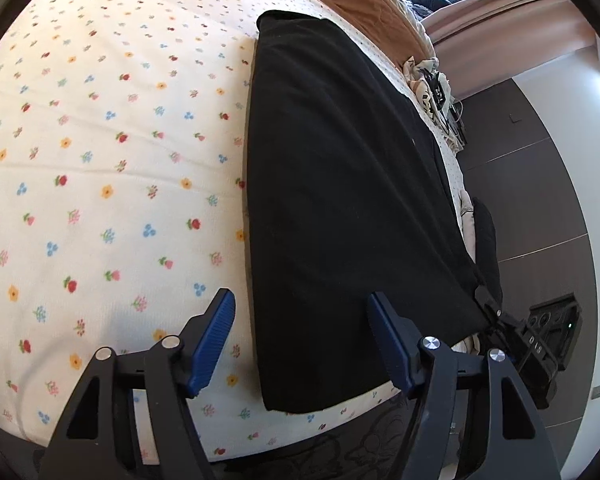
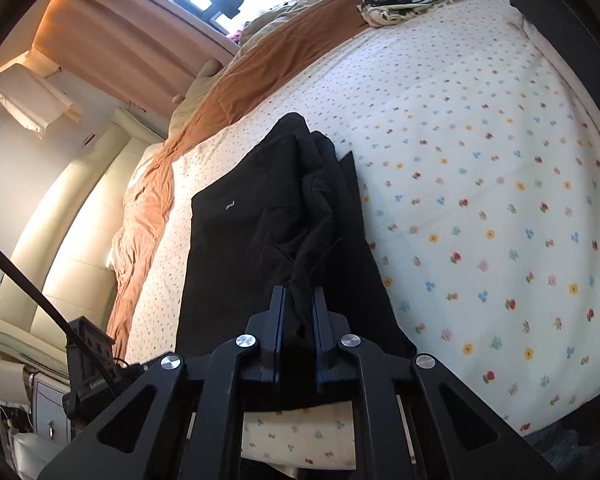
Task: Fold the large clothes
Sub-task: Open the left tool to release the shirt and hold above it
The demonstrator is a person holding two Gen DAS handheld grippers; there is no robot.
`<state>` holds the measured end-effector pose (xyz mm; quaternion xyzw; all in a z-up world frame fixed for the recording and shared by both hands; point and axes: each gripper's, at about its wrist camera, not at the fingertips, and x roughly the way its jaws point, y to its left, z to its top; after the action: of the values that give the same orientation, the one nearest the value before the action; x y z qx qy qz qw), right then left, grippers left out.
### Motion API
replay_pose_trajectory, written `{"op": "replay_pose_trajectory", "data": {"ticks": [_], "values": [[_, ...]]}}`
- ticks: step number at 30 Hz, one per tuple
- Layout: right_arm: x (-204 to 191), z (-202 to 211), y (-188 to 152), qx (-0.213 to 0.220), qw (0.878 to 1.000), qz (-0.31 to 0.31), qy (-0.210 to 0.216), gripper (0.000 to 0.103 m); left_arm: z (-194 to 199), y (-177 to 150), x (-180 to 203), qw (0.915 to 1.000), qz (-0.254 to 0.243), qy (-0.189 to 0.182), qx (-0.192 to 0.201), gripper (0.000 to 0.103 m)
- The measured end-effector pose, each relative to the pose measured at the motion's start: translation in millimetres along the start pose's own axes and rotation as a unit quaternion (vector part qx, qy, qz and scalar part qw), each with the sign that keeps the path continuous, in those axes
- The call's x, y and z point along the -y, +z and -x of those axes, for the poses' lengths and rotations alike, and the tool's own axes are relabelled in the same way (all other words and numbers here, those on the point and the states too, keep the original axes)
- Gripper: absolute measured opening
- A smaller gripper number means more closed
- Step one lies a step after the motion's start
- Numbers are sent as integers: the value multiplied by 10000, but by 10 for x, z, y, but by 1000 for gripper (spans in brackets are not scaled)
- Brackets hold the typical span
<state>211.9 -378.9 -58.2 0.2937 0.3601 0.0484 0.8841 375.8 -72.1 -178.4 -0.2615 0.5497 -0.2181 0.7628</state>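
Note:
A black garment (image 1: 340,184) lies folded into a long strip on the flowered bedsheet (image 1: 100,152). My left gripper (image 1: 302,318) hovers open over its near end. The cloth's left edge runs between the blue pads (image 1: 216,340), which do not touch it. In the right wrist view the same garment (image 2: 260,220) has a bunched ridge along its right side. My right gripper (image 2: 299,312) is shut on a fold of that ridge at the near edge. The right gripper (image 1: 496,312) also shows at the garment's far right corner in the left wrist view.
A brown blanket (image 2: 260,68) and pale bedding lie along the far side of the bed. A heap of printed cloth with black cables (image 2: 400,0) sits at the far corner. Dark floor (image 1: 540,200) runs beside the bed. A cream padded headboard (image 2: 72,220) stands to the left.

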Motion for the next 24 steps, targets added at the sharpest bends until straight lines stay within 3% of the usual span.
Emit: {"op": "replay_pose_trajectory", "data": {"ticks": [8, 17, 20, 23, 24], "values": [[490, 59, -259, -53, 9965, -727, 405, 7, -99, 31, 113, 9997, -241, 83, -38, 69], [678, -118, -334, -468, 9963, -725, 21, 9, -245, 128, 116, 9996, -248, 85, -48, 69], [616, -11, -198, -637, 9961, -596, -108, 27, -272, 218, 128, 9996, -266, 60, -10, 69], [510, 131, -76, -467, 9978, -360, -288, 63, -298, 322, 129, 9996, -277, 82, 39, 69], [484, 167, -12, -362, 9986, -338, -200, 67, -314, 359, 123, 9996, -257, 66, 52, 69]]}}
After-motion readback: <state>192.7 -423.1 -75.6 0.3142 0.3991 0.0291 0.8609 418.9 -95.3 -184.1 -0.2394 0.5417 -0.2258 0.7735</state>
